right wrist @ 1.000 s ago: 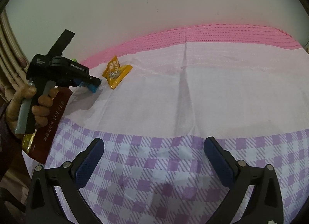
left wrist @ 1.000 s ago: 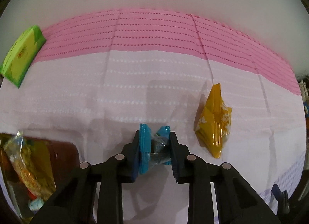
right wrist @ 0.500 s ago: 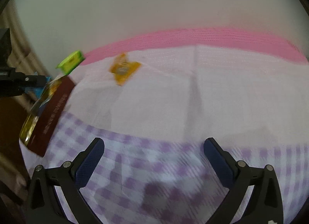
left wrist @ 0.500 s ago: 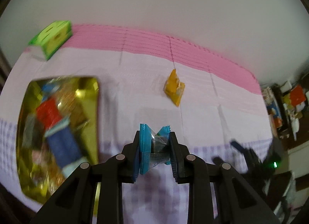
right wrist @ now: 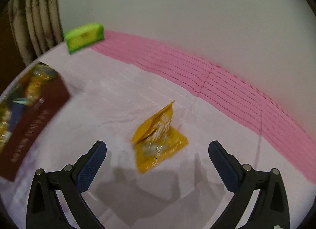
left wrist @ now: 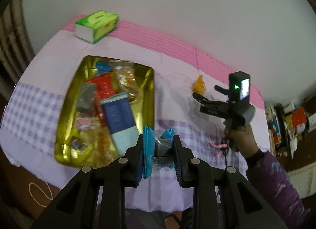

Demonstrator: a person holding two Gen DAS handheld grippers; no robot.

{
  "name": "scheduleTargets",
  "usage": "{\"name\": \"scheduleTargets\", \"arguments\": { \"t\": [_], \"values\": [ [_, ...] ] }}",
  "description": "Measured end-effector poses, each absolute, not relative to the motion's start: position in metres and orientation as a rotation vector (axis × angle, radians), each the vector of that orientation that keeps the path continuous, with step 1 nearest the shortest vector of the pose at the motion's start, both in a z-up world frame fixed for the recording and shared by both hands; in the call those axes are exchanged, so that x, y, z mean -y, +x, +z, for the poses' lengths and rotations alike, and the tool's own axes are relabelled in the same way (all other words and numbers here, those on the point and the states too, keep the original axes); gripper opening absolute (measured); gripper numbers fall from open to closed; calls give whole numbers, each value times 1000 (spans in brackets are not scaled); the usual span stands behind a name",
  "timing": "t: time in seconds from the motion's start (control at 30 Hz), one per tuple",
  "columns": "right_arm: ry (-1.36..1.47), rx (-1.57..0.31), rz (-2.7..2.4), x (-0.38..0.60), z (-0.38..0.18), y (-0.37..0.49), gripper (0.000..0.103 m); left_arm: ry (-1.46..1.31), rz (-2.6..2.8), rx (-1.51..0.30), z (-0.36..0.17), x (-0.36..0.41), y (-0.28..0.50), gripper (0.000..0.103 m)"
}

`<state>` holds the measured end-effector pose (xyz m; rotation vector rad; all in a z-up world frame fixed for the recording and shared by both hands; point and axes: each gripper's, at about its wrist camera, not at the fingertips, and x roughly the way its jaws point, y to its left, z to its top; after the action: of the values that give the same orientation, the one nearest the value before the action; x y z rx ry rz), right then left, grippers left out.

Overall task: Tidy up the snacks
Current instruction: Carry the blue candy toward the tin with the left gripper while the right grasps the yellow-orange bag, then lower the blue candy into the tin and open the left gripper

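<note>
Blue packet [left wrist: 158,150]: small, crinkly, clear-windowed wrapper; being carried pinched between the pads of the left gripper [left wrist: 158,156], hanging above the near right corner of the tin [left wrist: 152,91], not yet over its opening.

Tin: gold-lined, rectangular, lying on the tablecloth [left wrist: 177,67]; holding a dark blue pack [left wrist: 120,118], a red pack [left wrist: 104,89] and several blurred wrappers. Judged the drop point.

Handling note, left: the packet is being gripped across its middle, ends flaring out. Best shifted leftward until it is hanging over the free gold floor near the right wall, lowered close, then released; letting go from here risks it glancing off the rim onto the cloth.

Yellow packet [right wrist: 158,138]: folded, part propped up, lying on the pale cloth well apart from the tin, directly ahead of the right gripper [right wrist: 158,162], which is standing wide apart and empty.

Handling note, right: fingers [right wrist: 90,162] are flanking it at a distance; judged best advanced and lowered so the pads are closing on the raised fold, not the flat foil.

Green box [right wrist: 85,35]: at the far edge by the pink band; untouched.
</note>
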<state>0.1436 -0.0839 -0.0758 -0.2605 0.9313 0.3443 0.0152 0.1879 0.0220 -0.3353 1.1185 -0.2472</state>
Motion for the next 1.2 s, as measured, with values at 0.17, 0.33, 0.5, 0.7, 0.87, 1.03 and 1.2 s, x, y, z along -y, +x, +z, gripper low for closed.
{"name": "scheduleTargets", "arguments": {
  "t": [0.17, 0.33, 0.5, 0.7, 0.87, 1.03, 1.2],
  "values": [
    [-138, -1020, 321, 91, -68, 151, 51, -350, -216, -1088, 28, -205, 13, 27],
    [-1, -898, 438, 98, -14, 66, 51, -333, -173, -1040, 27, -218, 13, 27],
    [117, -812, 459, 113, 27, -35, 51, -318, -166, -1034, 16, -223, 11, 27],
    [201, -767, 456, 123, 51, -117, 51, -235, -197, -1020, 5, -214, 6, 27],
    [194, -749, 482, 113, 60, -143, 51, -208, -219, -1024, -7, -209, 15, 27],
    [196, -731, 514, 103, 65, -151, 51, -187, -254, -1038, -14, -199, 34, 27],
    [183, -724, 520, 91, 67, -156, 51, -171, -257, -1021, -18, -190, 49, 27]
  ]
}}
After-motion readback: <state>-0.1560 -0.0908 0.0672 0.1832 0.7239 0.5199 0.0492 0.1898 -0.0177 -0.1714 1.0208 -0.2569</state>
